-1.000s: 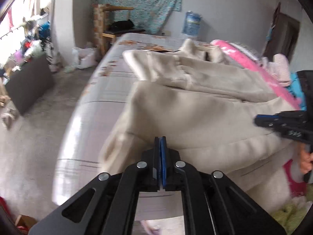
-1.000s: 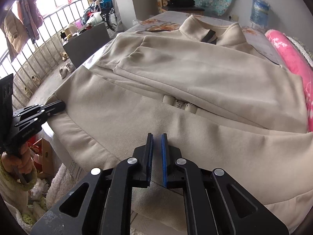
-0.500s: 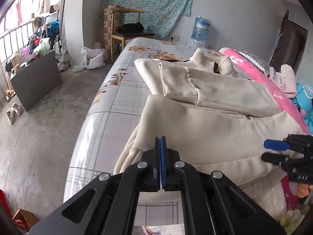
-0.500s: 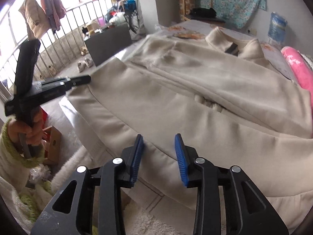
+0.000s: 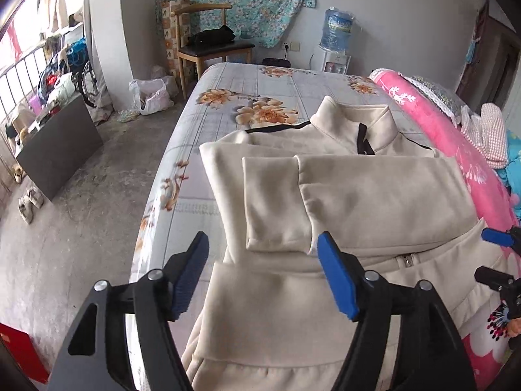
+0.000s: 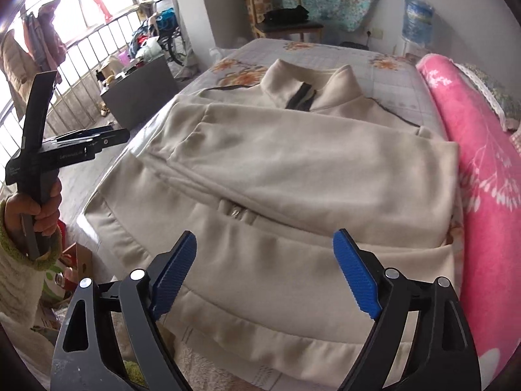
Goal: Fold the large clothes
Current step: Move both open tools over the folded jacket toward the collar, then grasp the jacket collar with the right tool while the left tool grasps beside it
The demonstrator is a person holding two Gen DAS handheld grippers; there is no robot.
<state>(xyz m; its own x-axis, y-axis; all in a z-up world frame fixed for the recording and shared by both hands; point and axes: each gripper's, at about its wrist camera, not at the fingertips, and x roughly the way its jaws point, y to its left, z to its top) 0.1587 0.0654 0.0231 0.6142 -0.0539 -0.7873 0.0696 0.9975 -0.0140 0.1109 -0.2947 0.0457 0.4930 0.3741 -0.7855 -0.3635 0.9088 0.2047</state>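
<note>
**Both grippers clear of the hem, bottom fold yet to be made**

The left gripper (image 5: 260, 273) hangs above the near edge of the large cream fleece zip jacket (image 5: 358, 195), its blue-padded jaws spreading wider this instant with nothing between them; the cloth lies below and beyond the pads, untouched. Over on the other side the right gripper (image 6: 263, 273) is doing the same, jaws opening, no fabric caught, the jacket's ribbed hem (image 6: 260, 335) lying just under and ahead of it.

The jacket lies flat on the floral-printed grey bedsheet (image 5: 260, 97), collar (image 5: 351, 120) far ahead of both tools, bottom edge nearest. Both sleeves (image 5: 374, 195) are already laid across the chest, one cuff (image 5: 276, 202) sitting straight ahead of the left gripper's pads. The metal zip pull (image 6: 237, 211) shows just past the right gripper, below the crossed sleeves. To the right gripper's right runs a rolled pink blanket with white flowers (image 6: 482, 163), hard against the jacket's side.

By my reading, the sleeve stage is finished and the lengthwise fold is next. That calls for both tools to drop onto the hem, one at each bottom corner, pinch through the thick fleece, then carry the lower half up and forward toward the collar together. Keep the lift even, or the crossed sleeves may slide out of place.
</note>
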